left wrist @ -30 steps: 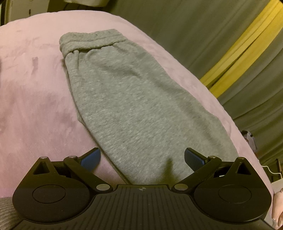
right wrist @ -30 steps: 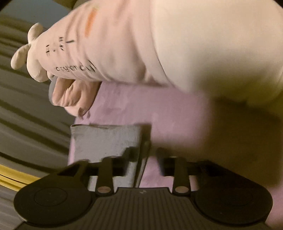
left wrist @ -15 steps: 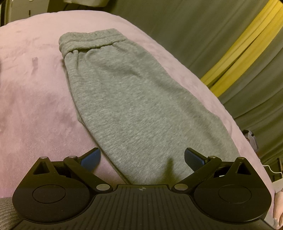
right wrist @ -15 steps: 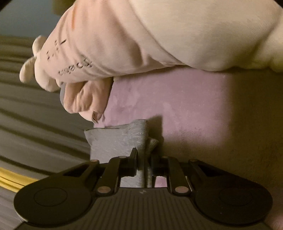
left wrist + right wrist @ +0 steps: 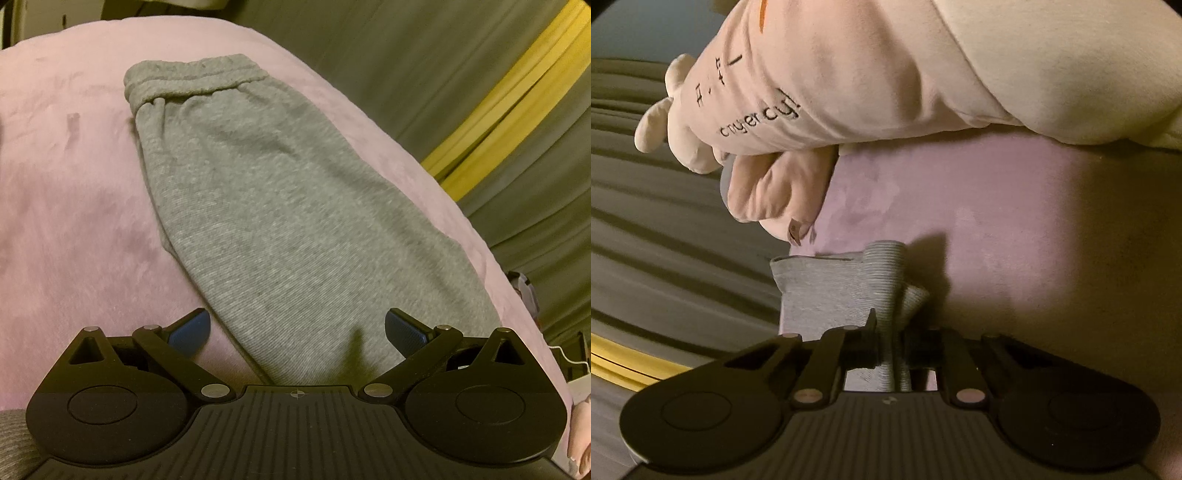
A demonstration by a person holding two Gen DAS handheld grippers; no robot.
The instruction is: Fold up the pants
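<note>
Lying lengthwise on pink plush blanket [image 5: 74, 221]: grey pants [image 5: 295, 221], doubled leg over leg, elastic waistband at far end. Right tongs [image 5: 892, 339] have just been closing, now pinching ribbed cuff, fabric bunched up between pads. Left tongs [image 5: 295, 328] spread wide, hovering above pants, nothing gripped. Plush toy [image 5: 812, 92] beyond cuff. Olive drapery with yellow stripe [image 5: 498, 110] behind.

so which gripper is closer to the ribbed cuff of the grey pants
Right. The right gripper has just been closing and is shut on the ribbed cuff, bunching it. The left gripper is open, its fingers either side of the pants, pads not touching; no cuff shows there.
</note>
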